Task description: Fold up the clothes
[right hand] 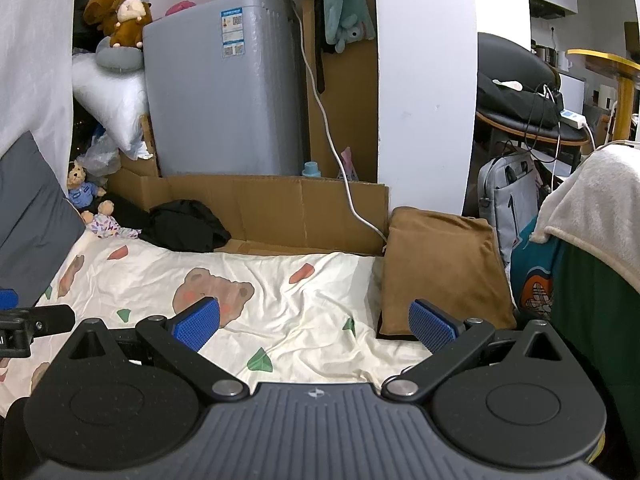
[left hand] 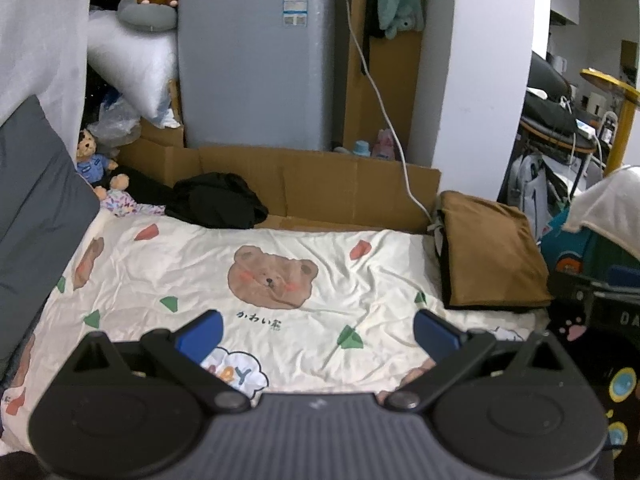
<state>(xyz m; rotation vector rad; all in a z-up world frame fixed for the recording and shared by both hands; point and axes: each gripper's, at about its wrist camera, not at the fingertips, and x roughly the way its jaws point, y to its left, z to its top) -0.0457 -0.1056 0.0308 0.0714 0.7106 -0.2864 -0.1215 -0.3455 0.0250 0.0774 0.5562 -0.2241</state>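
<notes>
black garment (left hand: 218,200) | crumpled, far bed edge || brown garment (left hand: 492,252) | folded, right

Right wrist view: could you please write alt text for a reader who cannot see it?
The open right gripper hovers over a cream bedsheet printed with bears. A folded brown garment lies on the right and a crumpled black garment at the far left, before a cardboard sheet.

Both wrist views low over bear-print sheet (left hand: 304,240), perhaps side by side.
</notes>
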